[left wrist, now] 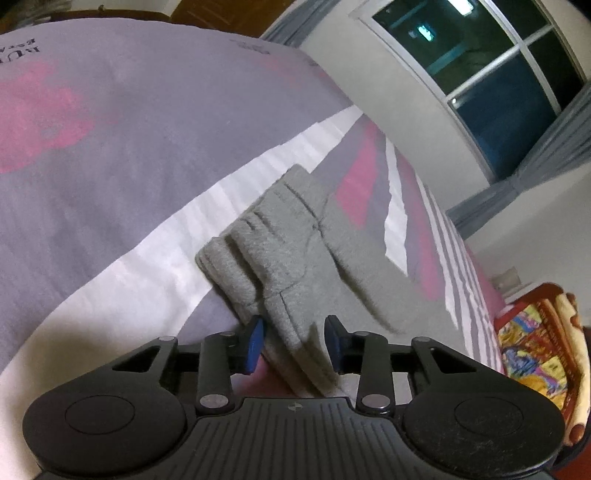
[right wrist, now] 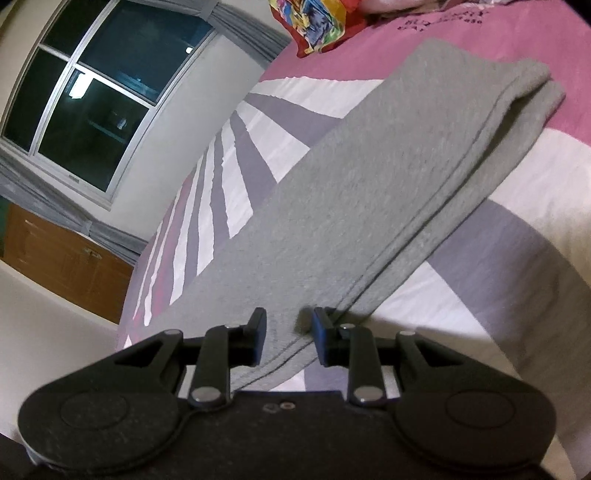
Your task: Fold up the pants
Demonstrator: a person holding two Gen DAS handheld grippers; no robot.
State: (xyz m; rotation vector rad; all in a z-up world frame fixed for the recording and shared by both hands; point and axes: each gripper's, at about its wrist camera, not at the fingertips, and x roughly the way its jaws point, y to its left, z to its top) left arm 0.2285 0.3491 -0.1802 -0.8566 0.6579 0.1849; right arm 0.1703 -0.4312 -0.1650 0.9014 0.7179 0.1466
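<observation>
Item 1. Left gripper: blue pads apart, straddling an edge of the pants; the cloth sits between the pads, not pinched.

Item 2. Right gripper: pads likewise apart, set on either side of the stacked side edges of the pants, the right pad just beside the seam lines. Whether either pad touches the cloth cannot be told.

Item 3. Pants: grey knit, lying flat on the bedspread, one leg laid over the other. In the right wrist view the long axis runs straight away from that gripper to the two hems, which lie near the far pink part of the spread. In the left wrist view the gathered waistband end lies ahead and left of that gripper, over a white band of the spread.

Item 4. Relation for the next move, as judged: each gripper sits at its own end, so a lengthwise fold would need both to close, then one end to travel along the long axis.

Item 5. Background: bright printed blanket beyond the hems; window on the wall; wooden cabinet.
</observation>
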